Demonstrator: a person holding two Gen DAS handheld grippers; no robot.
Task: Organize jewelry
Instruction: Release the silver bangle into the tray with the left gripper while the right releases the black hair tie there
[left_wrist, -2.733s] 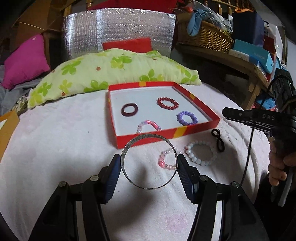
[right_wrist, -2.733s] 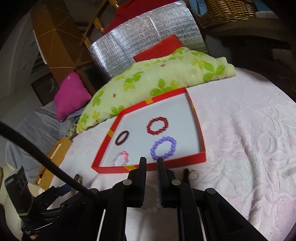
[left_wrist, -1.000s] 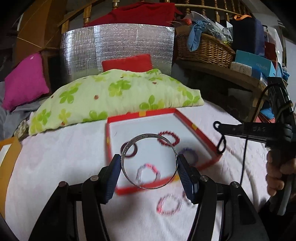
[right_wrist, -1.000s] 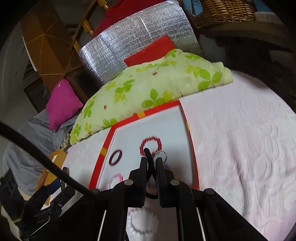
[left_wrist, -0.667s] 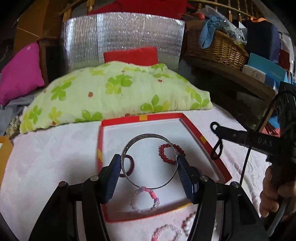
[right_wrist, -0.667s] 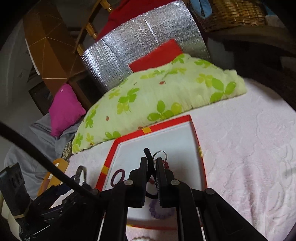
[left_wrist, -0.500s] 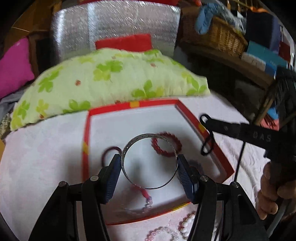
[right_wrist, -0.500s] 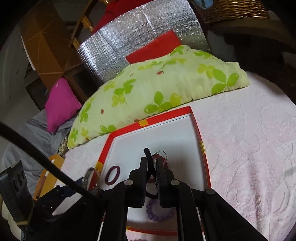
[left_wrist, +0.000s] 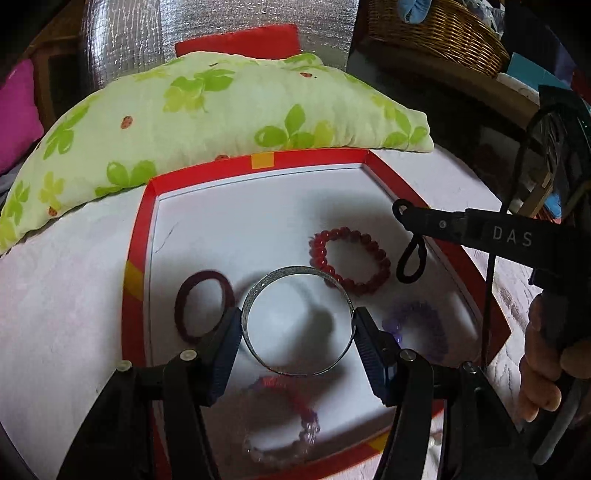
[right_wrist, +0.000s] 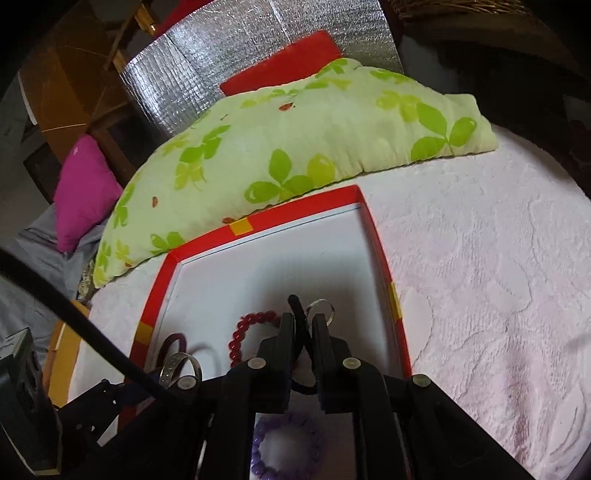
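My left gripper (left_wrist: 297, 325) is shut on a silver bangle (left_wrist: 295, 274) and holds it above the white floor of the red-rimmed box (left_wrist: 258, 160). Under it lie a maroon ring (left_wrist: 184, 295), a red bead bracelet (left_wrist: 349, 260), a purple bead bracelet (left_wrist: 430, 328) and a pink bead bracelet (left_wrist: 291, 432). My right gripper (right_wrist: 303, 325) is shut on a black hair tie (right_wrist: 297, 306), with a small silver ring (right_wrist: 322, 304) at its tip, over the box (right_wrist: 384, 258). It also shows in the left wrist view (left_wrist: 404, 214), the hair tie (left_wrist: 412, 260) hanging from it.
A green leaf-print pillow (left_wrist: 207, 107) lies right behind the box. The box sits on a pale pink bedspread (right_wrist: 480, 277). A magenta cushion (right_wrist: 83, 184), a foil panel (left_wrist: 221, 37) and a wicker basket (left_wrist: 436, 33) stand further back.
Both grippers have moved forward from the bedspread to over the box. The right gripper has picked up the black hair tie. The left keeps hold of the bangle.
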